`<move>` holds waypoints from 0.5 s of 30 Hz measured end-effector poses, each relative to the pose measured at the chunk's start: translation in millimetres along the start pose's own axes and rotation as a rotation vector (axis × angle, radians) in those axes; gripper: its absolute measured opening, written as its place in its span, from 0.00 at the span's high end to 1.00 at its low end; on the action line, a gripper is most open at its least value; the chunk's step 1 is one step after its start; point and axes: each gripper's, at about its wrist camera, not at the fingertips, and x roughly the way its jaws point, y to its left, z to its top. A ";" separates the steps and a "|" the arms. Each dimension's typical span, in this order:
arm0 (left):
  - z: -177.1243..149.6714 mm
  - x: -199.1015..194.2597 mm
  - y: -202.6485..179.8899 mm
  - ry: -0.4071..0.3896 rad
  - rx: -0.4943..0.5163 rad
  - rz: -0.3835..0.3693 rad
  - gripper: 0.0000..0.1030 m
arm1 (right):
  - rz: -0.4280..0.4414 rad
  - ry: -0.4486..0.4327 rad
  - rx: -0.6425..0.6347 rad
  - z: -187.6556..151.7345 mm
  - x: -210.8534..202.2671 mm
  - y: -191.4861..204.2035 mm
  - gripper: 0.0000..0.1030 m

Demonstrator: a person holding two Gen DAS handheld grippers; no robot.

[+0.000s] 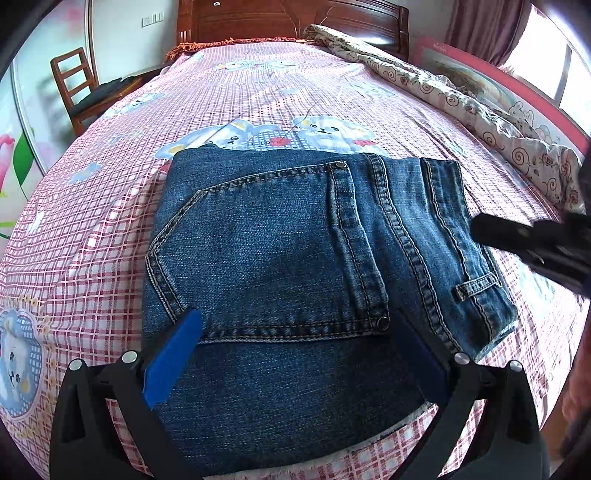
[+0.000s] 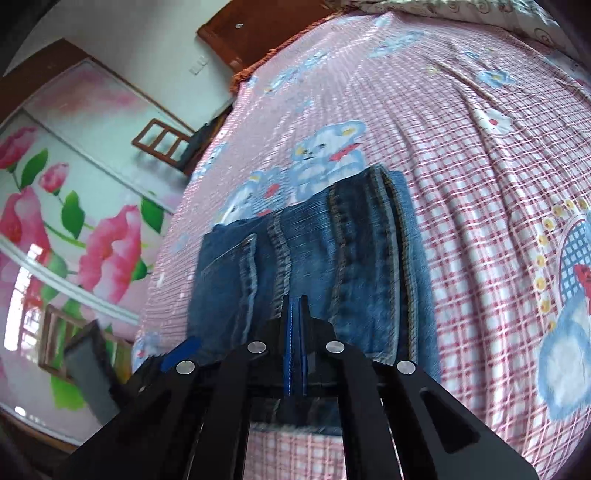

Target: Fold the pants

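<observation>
Now left hand-held gripper (image 1: 295, 325) spread wide over folded jeans (image 1: 295, 258), right hand-held gripper (image 2: 294, 306) closed, empty.

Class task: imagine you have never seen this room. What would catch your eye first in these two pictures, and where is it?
First, the folded blue jeans, a compact stack in the middle of the pink checked bedsheet with its cartoon bears. Next, the left gripper, its blue-padded jaws wide apart over the near edge of the jeans. Beside the bed, big pink flowers cover the wardrobe doors.

Bedroom: wooden headboard (image 1: 291, 18), chair (image 1: 74, 85)
</observation>
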 end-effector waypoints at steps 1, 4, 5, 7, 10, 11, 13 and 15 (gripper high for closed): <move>0.7 0.9 0.2 0.000 -0.003 -0.001 0.02 | 0.024 0.020 -0.018 -6.8 -1.6 4.9 0.98; -0.6 0.0 0.8 -0.002 -0.007 -0.009 0.02 | -0.028 0.078 -0.033 -25.1 4.2 -1.7 0.98; -0.7 -0.1 1.1 -0.003 -0.007 -0.015 0.02 | -0.054 0.099 -0.008 -28.5 9.6 -14.9 1.00; -1.4 -0.8 0.4 -0.002 -0.003 -0.014 0.02 | 0.073 0.075 0.108 -35.6 12.1 -46.3 1.00; -1.4 -0.3 1.2 -0.004 -0.003 -0.016 0.02 | 0.054 0.053 0.101 -40.7 7.2 -42.1 1.00; -1.5 -0.3 1.4 -0.005 -0.002 -0.017 0.02 | 0.045 0.050 0.098 -41.7 6.6 -39.5 1.00; -1.2 -1.2 2.2 -0.003 -0.003 -0.022 0.02 | 0.048 0.039 0.133 -44.9 2.1 -42.5 1.00; -1.2 -3.6 4.1 0.001 -0.008 -0.026 0.02 | 0.043 0.031 0.143 -49.9 -3.3 -46.0 1.00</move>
